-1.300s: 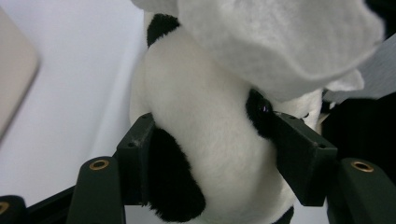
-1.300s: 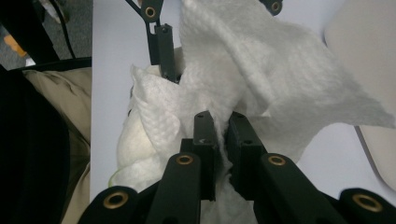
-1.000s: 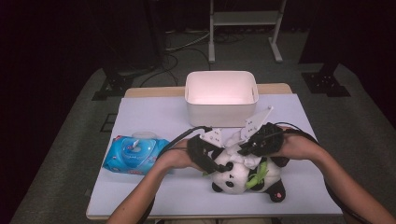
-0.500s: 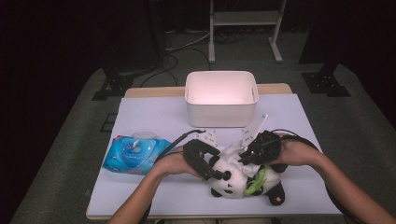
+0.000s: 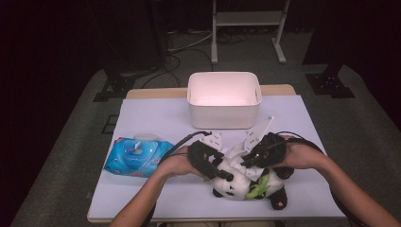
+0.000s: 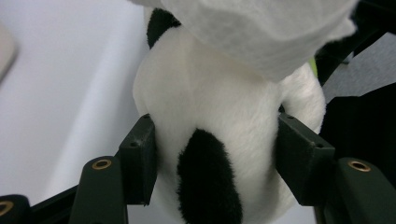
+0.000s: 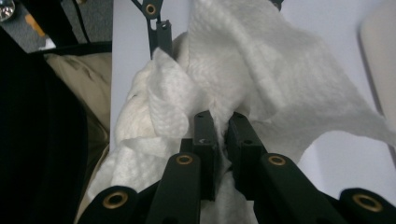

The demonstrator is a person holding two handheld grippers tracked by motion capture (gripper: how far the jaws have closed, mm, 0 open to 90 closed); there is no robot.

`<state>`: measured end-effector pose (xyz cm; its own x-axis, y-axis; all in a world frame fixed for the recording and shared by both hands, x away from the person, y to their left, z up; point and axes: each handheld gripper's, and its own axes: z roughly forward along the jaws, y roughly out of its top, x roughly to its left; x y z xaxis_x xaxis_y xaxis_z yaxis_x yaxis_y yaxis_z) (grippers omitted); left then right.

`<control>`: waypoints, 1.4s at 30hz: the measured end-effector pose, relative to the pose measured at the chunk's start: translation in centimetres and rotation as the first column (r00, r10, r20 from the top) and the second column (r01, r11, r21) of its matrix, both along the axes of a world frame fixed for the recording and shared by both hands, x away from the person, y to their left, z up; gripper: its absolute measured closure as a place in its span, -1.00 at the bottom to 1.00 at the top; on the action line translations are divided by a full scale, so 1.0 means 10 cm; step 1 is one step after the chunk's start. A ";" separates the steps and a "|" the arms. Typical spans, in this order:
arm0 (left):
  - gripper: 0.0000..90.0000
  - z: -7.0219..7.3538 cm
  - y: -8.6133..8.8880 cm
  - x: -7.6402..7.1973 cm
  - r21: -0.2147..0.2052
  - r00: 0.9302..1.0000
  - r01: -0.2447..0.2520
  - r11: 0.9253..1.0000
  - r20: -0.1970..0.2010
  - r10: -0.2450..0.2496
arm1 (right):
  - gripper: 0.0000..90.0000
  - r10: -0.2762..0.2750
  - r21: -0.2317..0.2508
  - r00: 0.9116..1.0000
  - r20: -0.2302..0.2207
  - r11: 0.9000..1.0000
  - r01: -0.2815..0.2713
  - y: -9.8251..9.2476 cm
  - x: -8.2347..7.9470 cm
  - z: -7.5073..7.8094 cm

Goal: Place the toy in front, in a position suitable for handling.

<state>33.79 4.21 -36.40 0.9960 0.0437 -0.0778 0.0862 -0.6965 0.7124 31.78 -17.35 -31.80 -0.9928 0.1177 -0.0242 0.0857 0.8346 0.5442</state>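
Note:
A black-and-white panda plush [image 5: 236, 189] lies on its side near the table's front edge. My left gripper [image 5: 225, 172] is at its head. In the left gripper view its jaws have just been closing, and both pads [image 6: 140, 163] now press into the panda's [image 6: 219, 107] white fur. My right gripper [image 5: 248, 162] comes in from the right, just above the plush. It is shut on a crumpled white wipe [image 5: 236, 154] that drapes over the panda. In the right gripper view the wipe [image 7: 289, 93] bunches between the nearly touching jaws of that gripper [image 7: 223, 133].
A white bin [image 5: 224, 99] stands behind the plush at the middle back of the white table [image 5: 156, 118]. A blue pack of wet wipes [image 5: 137, 156] lies to the left of my left hand. The table's front edge is close below the panda.
Both hands stay at the panda. The plush and the wipe have shifted slightly under them.

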 end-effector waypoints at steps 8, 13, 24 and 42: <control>-0.11 0.24 0.01 0.10 0.036 0.996 0.004 0.999 0.092 -0.007 | 0.83 -0.026 0.028 0.999 0.027 0.999 0.025 0.02 0.12 0.15; -0.16 0.13 0.08 0.08 0.024 0.998 -0.001 1.000 0.070 -0.001 | 0.83 -0.029 0.010 1.000 0.011 1.000 0.029 0.01 0.14 0.09; -0.19 0.01 0.20 0.05 -0.039 0.999 -0.011 0.999 0.051 0.013 | 0.83 -0.099 0.000 0.995 0.007 0.995 0.099 -0.31 0.16 0.12; -0.26 -0.03 0.19 0.11 -0.006 0.999 -0.035 0.999 -0.037 0.034 | 0.84 -0.090 0.025 0.996 -0.020 0.996 0.090 -0.36 -0.04 0.01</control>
<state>34.94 6.09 -36.71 0.9903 0.0774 -0.1153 0.1368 -0.6879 0.7128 31.34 -20.95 -31.66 -0.9783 0.2070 -0.0018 0.1701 0.8086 0.5633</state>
